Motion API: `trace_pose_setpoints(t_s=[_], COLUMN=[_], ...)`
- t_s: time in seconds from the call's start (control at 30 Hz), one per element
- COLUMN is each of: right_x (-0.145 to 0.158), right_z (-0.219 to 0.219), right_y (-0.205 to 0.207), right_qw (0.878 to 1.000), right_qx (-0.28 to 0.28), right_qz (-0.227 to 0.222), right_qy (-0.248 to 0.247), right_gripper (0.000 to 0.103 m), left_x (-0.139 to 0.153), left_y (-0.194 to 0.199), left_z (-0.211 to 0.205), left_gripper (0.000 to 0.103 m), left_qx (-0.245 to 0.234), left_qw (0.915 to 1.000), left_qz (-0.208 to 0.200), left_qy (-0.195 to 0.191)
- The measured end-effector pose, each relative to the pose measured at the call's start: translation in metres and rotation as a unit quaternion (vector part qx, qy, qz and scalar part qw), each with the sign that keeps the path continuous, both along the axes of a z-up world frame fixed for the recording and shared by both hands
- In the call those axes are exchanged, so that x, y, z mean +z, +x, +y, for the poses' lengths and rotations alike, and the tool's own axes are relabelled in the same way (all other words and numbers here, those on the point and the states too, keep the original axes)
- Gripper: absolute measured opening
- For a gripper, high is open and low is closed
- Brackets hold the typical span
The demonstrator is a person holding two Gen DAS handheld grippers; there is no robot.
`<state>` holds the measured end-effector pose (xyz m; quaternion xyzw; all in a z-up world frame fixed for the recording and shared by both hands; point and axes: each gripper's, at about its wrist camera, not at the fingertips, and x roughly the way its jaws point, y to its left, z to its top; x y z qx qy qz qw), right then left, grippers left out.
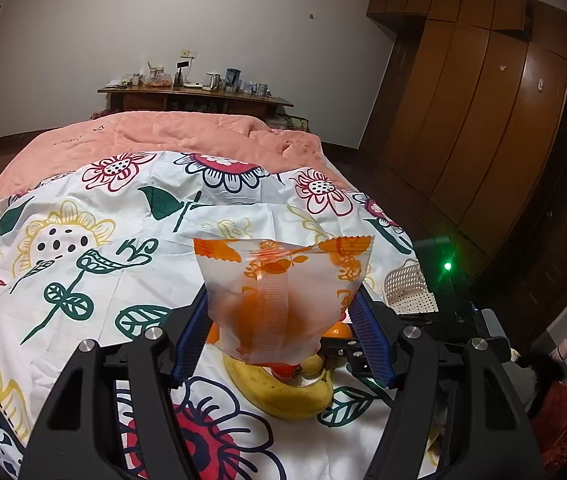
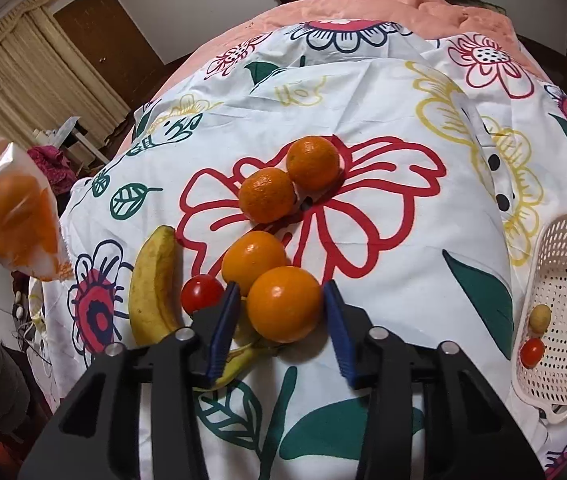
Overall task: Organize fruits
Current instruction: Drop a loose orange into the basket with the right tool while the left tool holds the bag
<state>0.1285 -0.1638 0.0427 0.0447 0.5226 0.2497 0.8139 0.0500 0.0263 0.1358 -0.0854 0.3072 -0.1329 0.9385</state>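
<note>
The right gripper (image 2: 283, 312) had narrowed around the orange (image 2: 283, 304) at its widest part (firm, smooth, round); the left gripper (image 1: 279, 328) held the bag (image 1: 279, 296) at 12 o'clock.

Your left gripper (image 1: 281, 330) is a matte black frame of two forked arms that spread toward the camera, each with triangular cut-outs. Four round silver screw heads sit on its upper joints, two per side. Its fingers (image 1: 193, 336) are faced with ribbed royal-blue pads set on black backing. Your right gripper (image 2: 283, 324) is built the same way: black forked arms, four silver screws, and blue ridged pads (image 2: 223, 328) along the insides of both fingers. Seen from the left camera, its black body carries a small glowing green light.
</note>
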Motion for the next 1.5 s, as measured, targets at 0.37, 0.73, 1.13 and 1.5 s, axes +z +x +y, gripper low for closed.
trace_pose_setpoints(t_s=[0.37,0.73,1.13,1.5], right_x=[0.018,0.040,0.013,-0.036], right_z=[-0.018,-0.091,-0.206,-0.233], right_y=[-0.010,-0.019,-0.021,-0.007], right_qw=[0.999,0.993,0.972,0.965], right_qx=[-0.020,-0.095,-0.227,-0.262], right_qz=[-0.033,-0.059,-0.050,-0.011], right_qy=[0.020,0.046,0.017,-0.029], right_gripper=[0.038,0.038,0.038,0.039], left_x=[-0.005,-0.004,-0.004,-0.009], left_y=[0.005,0.007,0.008,0.013], left_z=[-0.006,-0.021,-0.046,-0.067], left_gripper=[0.068,0.068,0.068,0.068], left_qx=[-0.004,-0.021,-0.044,-0.063], left_qw=[0.9999,0.9997,0.9987,0.9972], left_qz=[0.008,0.008,0.012,0.024], left_qy=[0.004,0.010,0.022,0.032])
